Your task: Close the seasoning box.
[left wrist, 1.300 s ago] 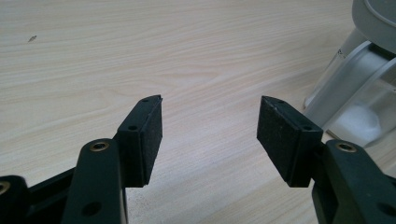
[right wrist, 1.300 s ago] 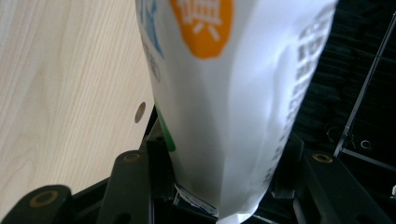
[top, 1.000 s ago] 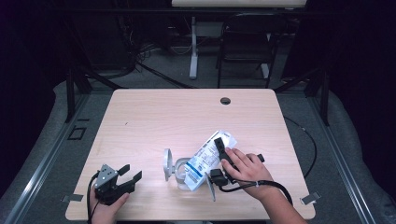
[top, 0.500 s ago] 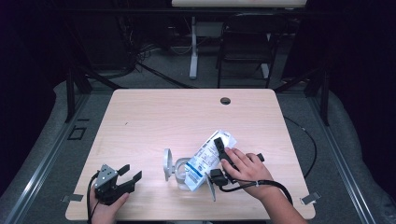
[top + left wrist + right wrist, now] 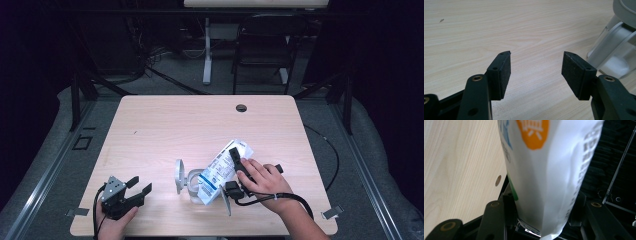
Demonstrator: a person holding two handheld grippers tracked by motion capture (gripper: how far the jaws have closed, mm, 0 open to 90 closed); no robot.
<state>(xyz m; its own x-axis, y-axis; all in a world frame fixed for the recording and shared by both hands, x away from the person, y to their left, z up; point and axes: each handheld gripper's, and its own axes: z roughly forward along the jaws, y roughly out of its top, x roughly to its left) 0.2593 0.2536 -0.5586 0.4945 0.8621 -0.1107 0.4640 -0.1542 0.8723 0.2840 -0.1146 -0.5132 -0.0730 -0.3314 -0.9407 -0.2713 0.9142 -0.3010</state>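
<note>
Pouring looks underway: white printed pouch [image 5: 222, 170], clamped in the right gripper [image 5: 235, 167], tilts mouth-down over the clear lidded jar [image 5: 189, 181]. Jar's flip lid already open. Left gripper [image 5: 131, 190], well left of jar, jaws wide, empty. Emptying and closing remain.

Overhead view, two close finger-level views

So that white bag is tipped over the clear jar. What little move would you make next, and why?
Probably bring the left gripper over to steady the clear jar. Its jaws stand open with nothing between them, apart from the jar, while the right gripper is clamped on the white pouch, whose lower end leans at the jar's mouth. An unheld jar might shift.
</note>
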